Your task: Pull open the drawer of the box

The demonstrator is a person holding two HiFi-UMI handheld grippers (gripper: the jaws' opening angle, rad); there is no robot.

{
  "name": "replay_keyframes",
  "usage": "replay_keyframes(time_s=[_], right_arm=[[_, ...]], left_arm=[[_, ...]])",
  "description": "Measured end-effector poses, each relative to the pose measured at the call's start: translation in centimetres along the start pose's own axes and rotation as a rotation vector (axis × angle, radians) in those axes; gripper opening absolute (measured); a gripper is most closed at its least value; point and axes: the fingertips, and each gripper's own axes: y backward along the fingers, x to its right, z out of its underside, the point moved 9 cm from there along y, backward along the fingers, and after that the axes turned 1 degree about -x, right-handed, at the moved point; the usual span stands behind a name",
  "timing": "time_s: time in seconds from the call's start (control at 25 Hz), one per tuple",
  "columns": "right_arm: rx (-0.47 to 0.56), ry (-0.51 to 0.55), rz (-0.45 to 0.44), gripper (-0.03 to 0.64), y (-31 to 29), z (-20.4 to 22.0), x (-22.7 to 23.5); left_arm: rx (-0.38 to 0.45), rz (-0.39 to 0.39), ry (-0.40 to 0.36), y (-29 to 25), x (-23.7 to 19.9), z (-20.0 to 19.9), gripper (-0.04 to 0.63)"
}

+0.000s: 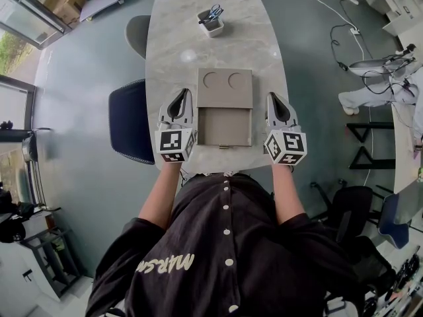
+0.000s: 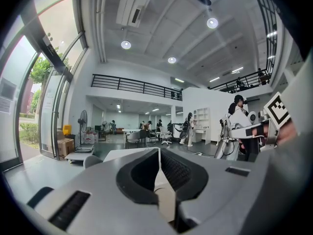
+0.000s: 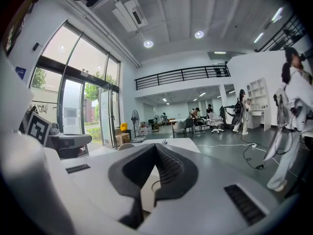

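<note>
Two tongs, left gripper (image 1: 184,94) and right gripper (image 1: 273,98), both with jaws together, gripping nothing. One box (image 1: 225,88) sits between them, its single drawer (image 1: 225,127) pulled out and empty. One cup (image 1: 212,27) beyond the tips holds scissors (image 1: 213,13).

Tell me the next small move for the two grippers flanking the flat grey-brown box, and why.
Probably just lift both away: the flat grey-brown box has its drawer already pulled well out, and the left gripper and right gripper flank it, shut and empty.
</note>
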Motion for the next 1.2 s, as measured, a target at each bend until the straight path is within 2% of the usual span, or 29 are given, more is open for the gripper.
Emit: replay_keyframes(time_s=[1.2], right_arm=[[-0.005, 0.008, 0.003, -0.003, -0.60, 0.04, -0.07]], left_arm=[[0.007, 0.001, 0.002, -0.52, -0.09, -0.08, 0.021]])
